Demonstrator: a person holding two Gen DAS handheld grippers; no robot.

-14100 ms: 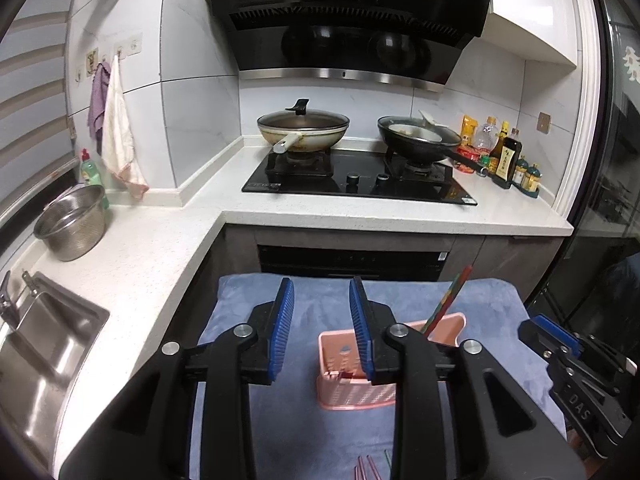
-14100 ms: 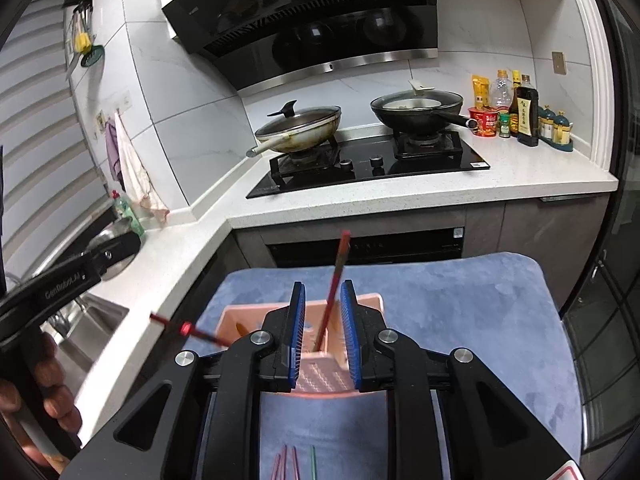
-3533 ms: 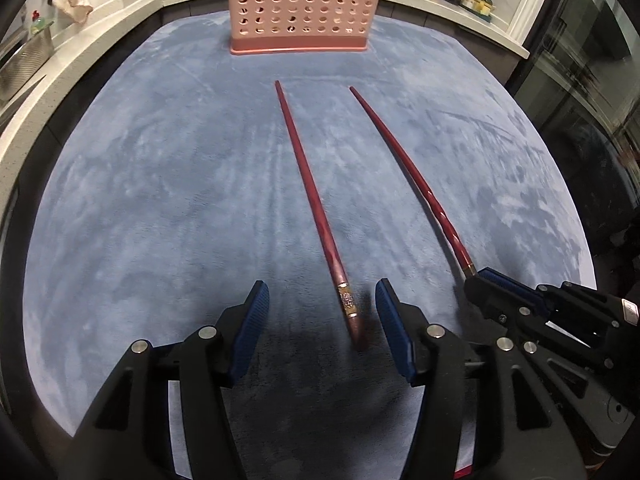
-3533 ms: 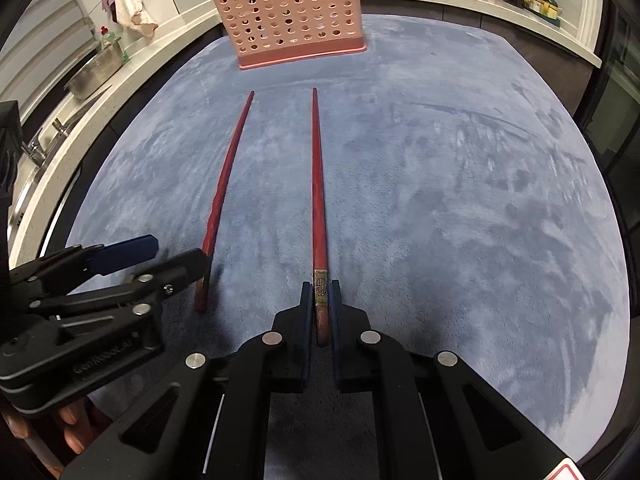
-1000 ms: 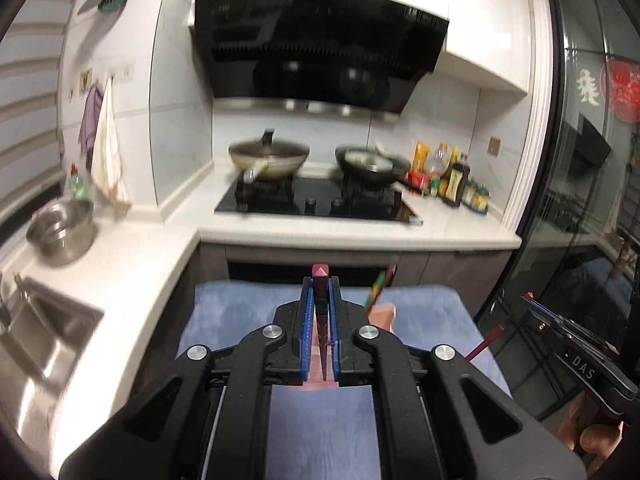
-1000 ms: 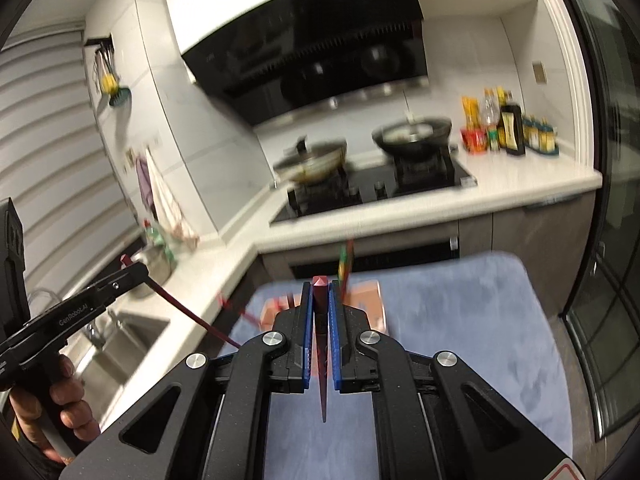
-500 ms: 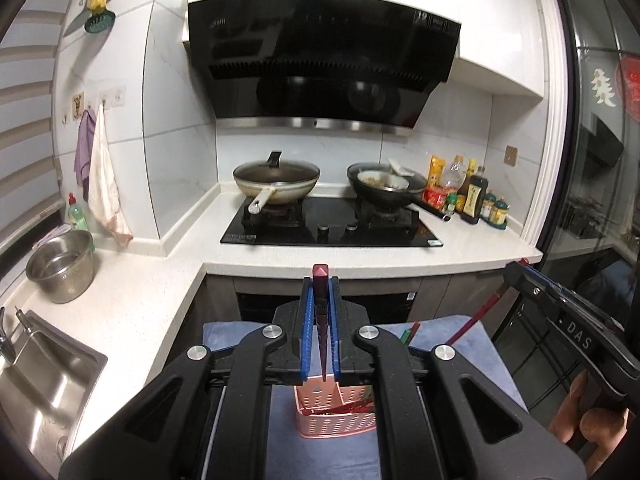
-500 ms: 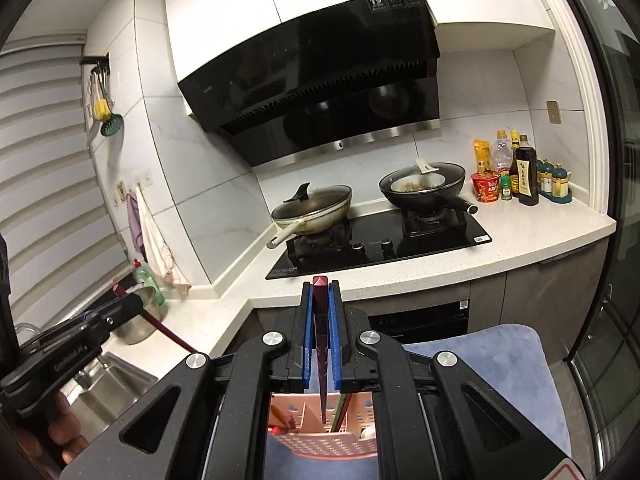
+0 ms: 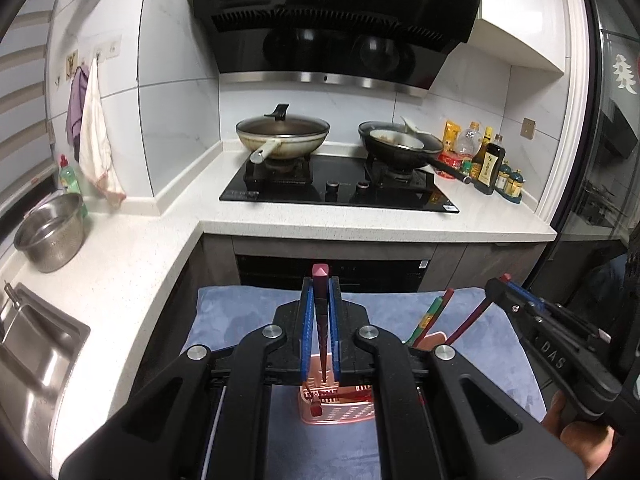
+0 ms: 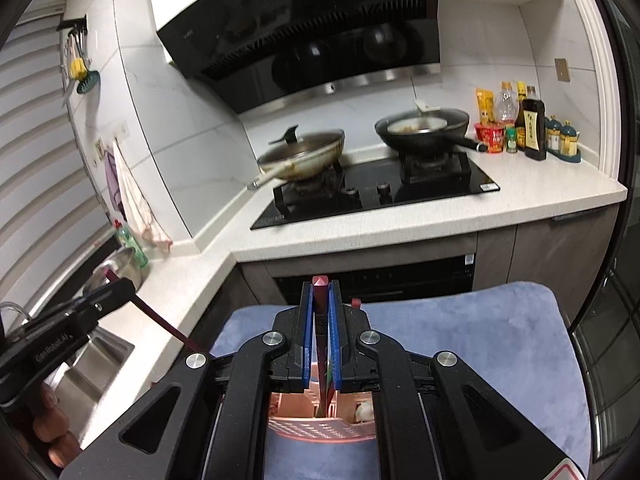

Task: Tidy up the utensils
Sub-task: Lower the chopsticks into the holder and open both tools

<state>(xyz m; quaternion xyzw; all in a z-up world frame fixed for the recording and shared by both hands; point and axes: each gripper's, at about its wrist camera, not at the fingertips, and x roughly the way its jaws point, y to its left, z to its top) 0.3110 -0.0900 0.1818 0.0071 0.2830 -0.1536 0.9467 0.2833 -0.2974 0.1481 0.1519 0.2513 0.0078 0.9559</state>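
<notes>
The left claw [image 9: 320, 320], in the lower centre of its own frame, is clamping tight on a dark red chopstick [image 9: 320, 312], blue pads pressed against both sides. The stick is pointing down toward the pink basket [image 9: 340, 410], which is sitting on the blue mat [image 9: 224, 316] at the bottom of the frame. Half a second ago the basket was lying lower and smaller under this claw; now the tip is hovering just above its rim, so the claw has been coming down toward it.

The right claw [image 10: 320, 320] is likewise gripping a second red chopstick [image 10: 320, 300], closed fully on it. In the right wrist view the stick's lower end is reaching down into the pink basket [image 10: 320, 420] at the bottom centre, beside green and red sticks already standing there. A moment earlier the basket was showing smaller and further below; it is now filling the gap under the claw.

Other sticks [image 9: 430, 314] are leaning out of the basket at right of centre in the left view.

Judging by this, both sticks are nearly delivered: the right one looks ready for release, while the left is probably needing a little more descent. The worktop [image 9: 380, 228] with the stove is lying beyond, across the middle.
</notes>
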